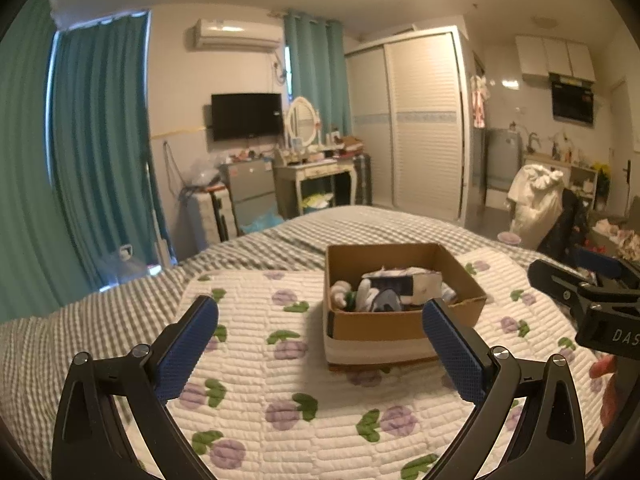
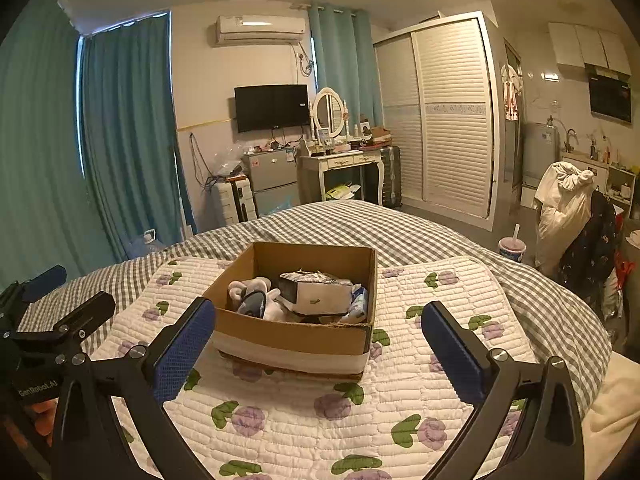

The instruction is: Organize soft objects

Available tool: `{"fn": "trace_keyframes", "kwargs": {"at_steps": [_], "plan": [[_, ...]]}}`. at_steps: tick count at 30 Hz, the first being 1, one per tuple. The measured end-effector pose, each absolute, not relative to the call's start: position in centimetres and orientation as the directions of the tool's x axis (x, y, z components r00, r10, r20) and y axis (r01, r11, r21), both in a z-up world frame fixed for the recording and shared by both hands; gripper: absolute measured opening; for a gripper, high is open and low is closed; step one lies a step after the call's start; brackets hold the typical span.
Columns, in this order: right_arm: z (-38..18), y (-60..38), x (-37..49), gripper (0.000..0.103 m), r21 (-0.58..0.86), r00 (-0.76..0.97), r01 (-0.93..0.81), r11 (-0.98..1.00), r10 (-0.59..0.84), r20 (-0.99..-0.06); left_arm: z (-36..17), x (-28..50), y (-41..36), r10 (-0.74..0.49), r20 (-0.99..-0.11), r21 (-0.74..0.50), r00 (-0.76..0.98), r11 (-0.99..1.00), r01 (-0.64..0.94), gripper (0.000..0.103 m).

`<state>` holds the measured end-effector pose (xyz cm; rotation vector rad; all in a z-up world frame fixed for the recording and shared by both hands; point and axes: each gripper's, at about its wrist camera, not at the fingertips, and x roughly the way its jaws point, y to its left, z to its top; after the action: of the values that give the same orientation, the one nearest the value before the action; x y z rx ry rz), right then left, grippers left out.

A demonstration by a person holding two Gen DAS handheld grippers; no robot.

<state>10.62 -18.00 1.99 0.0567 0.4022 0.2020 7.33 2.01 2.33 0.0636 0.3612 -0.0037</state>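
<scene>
A brown cardboard box (image 1: 384,326) with a white band stands on a quilted floral pad (image 1: 256,364) on the bed. It also shows in the right wrist view (image 2: 296,336). Several soft items, mostly white and dark socks (image 1: 390,290), lie bunched inside the box; in the right wrist view they show as socks (image 2: 298,292). My left gripper (image 1: 320,344) is open and empty, hovering just in front of the box. My right gripper (image 2: 320,344) is open and empty, also in front of the box. The right gripper's body (image 1: 592,300) shows at the right edge of the left view.
The grey checked bedspread (image 2: 400,232) surrounds the pad. Beyond the bed stand a dressing table (image 2: 340,164), a small fridge (image 2: 272,176), a wardrobe (image 2: 452,120) and a chair with clothes (image 2: 568,208). A cup (image 2: 512,248) sits past the bed's right edge.
</scene>
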Motion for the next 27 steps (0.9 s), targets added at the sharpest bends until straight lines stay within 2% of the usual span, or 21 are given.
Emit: {"fn": "trace_keyframes", "kwargs": {"at_steps": [27], "plan": [[1.12, -17.40, 10.91, 0.103, 0.068, 0.893, -0.184, 0.981, 0.195, -0.405, 2.51, 7.12, 2.30, 0.001, -0.359, 0.042, 0.933, 0.999, 0.015, 0.103]]}}
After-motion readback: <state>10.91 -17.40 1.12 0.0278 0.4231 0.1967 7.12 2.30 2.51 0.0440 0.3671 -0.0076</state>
